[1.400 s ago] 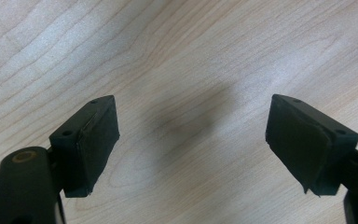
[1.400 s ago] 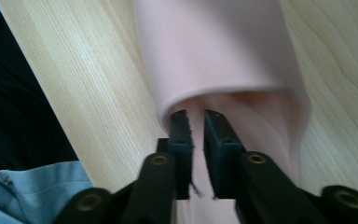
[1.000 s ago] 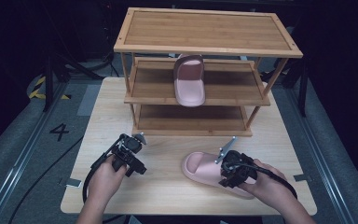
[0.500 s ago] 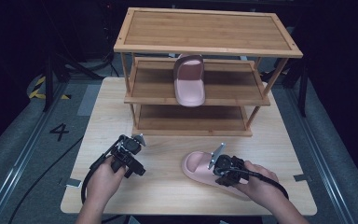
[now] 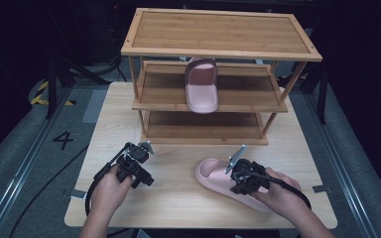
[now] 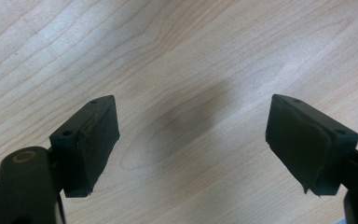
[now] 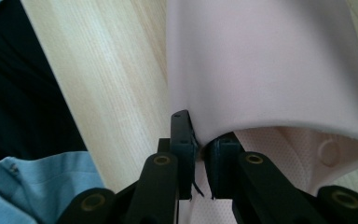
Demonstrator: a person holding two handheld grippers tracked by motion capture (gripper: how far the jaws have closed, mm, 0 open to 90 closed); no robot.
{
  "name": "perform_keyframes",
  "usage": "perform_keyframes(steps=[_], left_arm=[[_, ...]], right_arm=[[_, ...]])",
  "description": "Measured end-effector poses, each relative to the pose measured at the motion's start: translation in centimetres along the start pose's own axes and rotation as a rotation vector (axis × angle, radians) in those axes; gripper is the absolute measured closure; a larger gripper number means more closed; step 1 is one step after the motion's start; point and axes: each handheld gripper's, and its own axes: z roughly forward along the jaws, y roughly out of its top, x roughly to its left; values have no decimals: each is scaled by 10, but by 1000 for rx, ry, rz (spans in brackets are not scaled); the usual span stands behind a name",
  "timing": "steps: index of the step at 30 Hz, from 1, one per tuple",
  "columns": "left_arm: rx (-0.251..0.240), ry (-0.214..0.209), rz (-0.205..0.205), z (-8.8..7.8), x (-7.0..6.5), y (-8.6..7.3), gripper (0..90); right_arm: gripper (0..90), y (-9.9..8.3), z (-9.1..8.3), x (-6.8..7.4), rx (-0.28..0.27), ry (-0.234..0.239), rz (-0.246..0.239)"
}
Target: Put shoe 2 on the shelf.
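Pink slipper [image 5: 223, 179] strap sits clamped in right tool [image 7: 204, 154]; left tool [image 6: 191, 144] gapes; floor reads "4" [image 5: 63, 140].

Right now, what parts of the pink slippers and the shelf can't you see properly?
- Slipper on the table: in the high view its heel end sits under the right gripper and hand.
- Same slipper in the right gripper view: toe cut off by the top edge.
- Slipper on the middle shelf: far end hidden under the rack's top board.
- Bottom shelf: mostly covered by the middle shelf.
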Motion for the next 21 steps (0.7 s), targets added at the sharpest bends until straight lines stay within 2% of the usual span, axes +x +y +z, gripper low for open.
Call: perform_keyframes(steps=[6,21], left_arm=[[-10,5,-23,-3,4,-2,177],[-12,-3,-26,-5,5,-1,177]], right_arm=[[823,4,-23,1,-23,22,3],[822,14,-85,-4,-69,-50,-15]])
